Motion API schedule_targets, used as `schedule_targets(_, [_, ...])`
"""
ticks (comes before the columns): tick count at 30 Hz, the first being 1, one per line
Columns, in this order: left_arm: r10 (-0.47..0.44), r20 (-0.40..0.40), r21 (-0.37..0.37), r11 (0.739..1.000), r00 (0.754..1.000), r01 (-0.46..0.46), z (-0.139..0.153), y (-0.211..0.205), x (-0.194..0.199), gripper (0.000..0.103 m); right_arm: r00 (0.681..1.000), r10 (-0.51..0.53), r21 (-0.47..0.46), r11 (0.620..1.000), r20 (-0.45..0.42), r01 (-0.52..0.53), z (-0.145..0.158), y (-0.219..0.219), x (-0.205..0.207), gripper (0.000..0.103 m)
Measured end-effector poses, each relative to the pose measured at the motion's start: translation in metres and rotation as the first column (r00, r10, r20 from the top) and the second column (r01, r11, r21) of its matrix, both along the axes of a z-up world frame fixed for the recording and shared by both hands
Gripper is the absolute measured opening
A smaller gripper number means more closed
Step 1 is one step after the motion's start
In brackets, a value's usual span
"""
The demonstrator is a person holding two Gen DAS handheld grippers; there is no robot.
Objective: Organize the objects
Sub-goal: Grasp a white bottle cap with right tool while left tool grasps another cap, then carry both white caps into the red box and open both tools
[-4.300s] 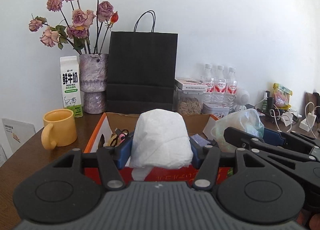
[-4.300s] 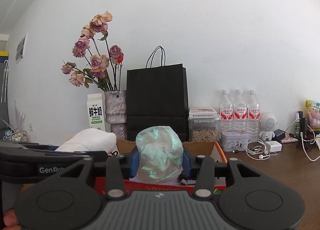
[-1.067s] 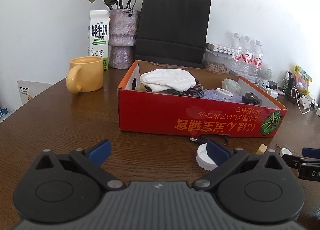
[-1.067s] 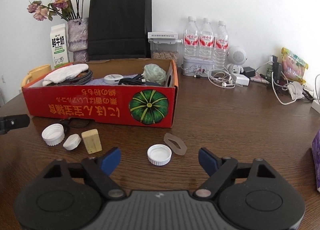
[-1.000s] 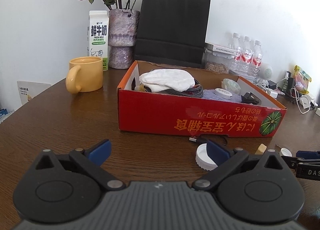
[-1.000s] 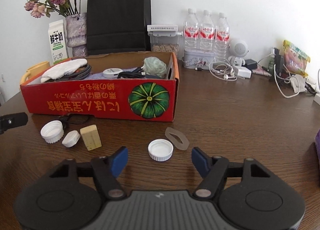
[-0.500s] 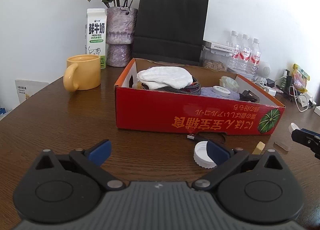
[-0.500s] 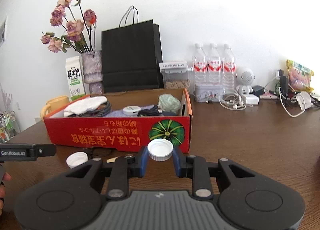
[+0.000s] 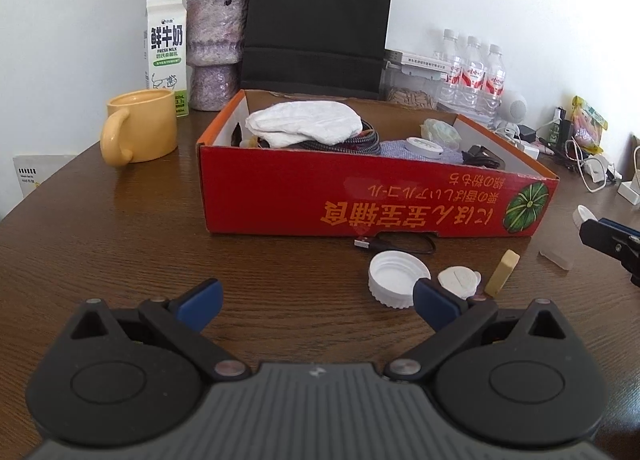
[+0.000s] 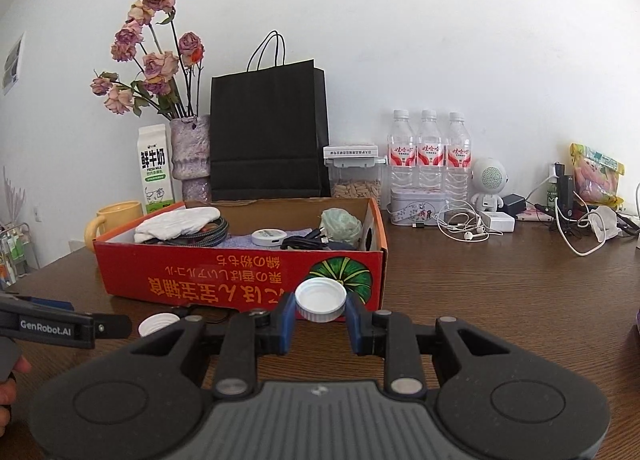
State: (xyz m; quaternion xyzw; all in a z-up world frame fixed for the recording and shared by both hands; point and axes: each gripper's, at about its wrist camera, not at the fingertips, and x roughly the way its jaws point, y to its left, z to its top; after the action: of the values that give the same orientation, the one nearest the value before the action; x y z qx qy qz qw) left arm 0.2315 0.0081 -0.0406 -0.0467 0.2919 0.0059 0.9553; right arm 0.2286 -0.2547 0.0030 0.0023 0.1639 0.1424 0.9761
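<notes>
Right gripper (image 10: 320, 318): its two blue fingers are squeezed onto a white bottle cap (image 10: 320, 299). The cap is lifted up off the table, in front of the red box, open side up.
Left gripper (image 9: 316, 310): its blue fingers are spread wide apart with nothing between them. It hangs low over the brown table (image 9: 120, 244).
Red box (image 9: 360, 204): it sits in the middle of the table. It has a green pumpkin picture and yellow letters on its front wall.
Inside the box: a white cloth (image 9: 304, 126) lies at the left end on a braided cable (image 9: 352, 142). A small round white case (image 9: 424, 144) and a black cable (image 9: 482, 156) lie further right. A crumpled pale green bag (image 9: 440, 132) sits near the back right.
On the table in front of the box: a bigger white cap (image 9: 396, 278) lies open side up. Just beside it is a small white lid (image 9: 458, 280), then a pale yellow block (image 9: 502, 272). A clear plastic bit (image 9: 556, 258) lies further right. A thin black cord (image 9: 396, 242) lies just by the box wall.
Behind the box: a yellow mug (image 9: 140, 132), a milk carton (image 9: 166, 56), a purple vase (image 9: 216, 48) with dried roses, a black paper bag (image 9: 316, 24) and three water bottles (image 9: 472, 72).
</notes>
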Motion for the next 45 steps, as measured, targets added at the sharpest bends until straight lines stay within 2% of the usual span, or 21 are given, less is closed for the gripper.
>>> schedule_targets(4, [-0.034,-0.065,-0.005,0.999,0.997,0.033,-0.006,-0.005,0.008,0.103,1.000,-0.001,-0.002,1.000,-0.001,0.001,0.000,0.000,-0.001,0.026])
schedule_targets(9, [-0.014,-0.104,0.080,0.997,0.995,0.022,-0.010,-0.020,0.020,0.103,1.000,-0.002,-0.001,1.000,0.000,0.002,-0.001,0.000,-0.001,0.026])
schedule_targets(17, [0.039,-0.107,0.090,0.996,0.993,-0.029,-0.011,-0.029,0.039,0.103,1.000,-0.002,-0.001,1.000,0.000,0.002,-0.001,-0.001,-0.001,0.026])
schedule_targets(23, [0.028,-0.105,0.082,0.996,0.994,-0.019,-0.010,-0.033,0.043,0.103,1.000,-0.002,-0.001,1.000,0.000,0.002,-0.001,-0.001,-0.001,0.026])
schedule_targets(25, [0.025,-0.093,0.080,0.997,0.995,-0.018,-0.009,-0.033,0.041,0.094,1.000,-0.002,-0.002,1.000,0.000,0.002,-0.001,-0.001,-0.002,0.026])
schedule_targets(27, [0.026,-0.062,0.074,0.997,0.998,-0.021,-0.007,-0.033,0.036,0.056,1.000,-0.002,-0.001,1.000,0.000,0.002,-0.001,-0.001,-0.002,0.026])
schedule_targets(28, [0.024,-0.049,0.064,0.998,0.998,-0.021,-0.006,-0.032,0.034,0.043,1.000,-0.002,-0.002,1.000,0.000,0.002,-0.001,-0.001,-0.002,0.026])
schedule_targets(31, [0.004,-0.031,0.020,1.000,1.000,-0.003,-0.003,-0.029,0.028,0.040,1.000,-0.002,-0.001,1.000,0.000,0.002,-0.001,-0.001,-0.002,0.026])
schedule_targets(36, [0.012,0.049,0.029,1.000,0.999,-0.013,0.006,-0.031,0.016,0.040,1.000,-0.002,-0.002,1.000,0.001,0.002,-0.001,-0.001,-0.002,0.026])
schedule_targets(45, [0.028,0.092,0.026,0.999,0.995,-0.030,0.011,-0.028,0.008,0.040,1.000,-0.008,-0.003,1.000,0.019,0.008,0.000,-0.002,-0.004,0.026])
